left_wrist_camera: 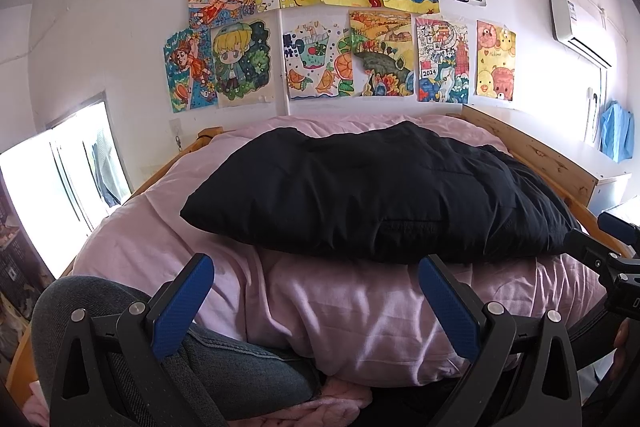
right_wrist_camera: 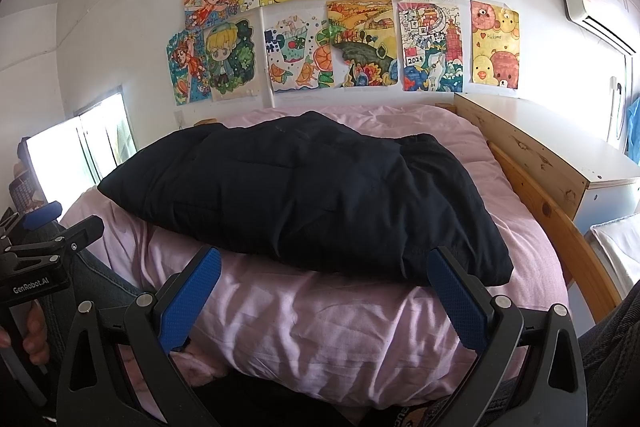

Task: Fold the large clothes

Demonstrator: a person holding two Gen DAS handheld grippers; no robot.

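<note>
A bulky black padded garment (left_wrist_camera: 372,191) (right_wrist_camera: 304,195) lies folded into a thick bundle on the pink quilt (left_wrist_camera: 340,315) (right_wrist_camera: 328,327) of a bed. My left gripper (left_wrist_camera: 316,267) hangs open just short of the bundle's near edge, its blue pads wide apart and holding nothing. My right gripper (right_wrist_camera: 324,263) is open too; its right pad (right_wrist_camera: 456,303) sits close to the bundle's near right corner. Each gripper shows at the edge of the other's view.
A person's knee in grey jeans (left_wrist_camera: 120,311) is at the lower left. A wooden bed frame (right_wrist_camera: 536,203) and a white cabinet (right_wrist_camera: 592,163) run along the right. Drawings (left_wrist_camera: 344,23) cover the wall, and a bright window (left_wrist_camera: 60,179) is at the left.
</note>
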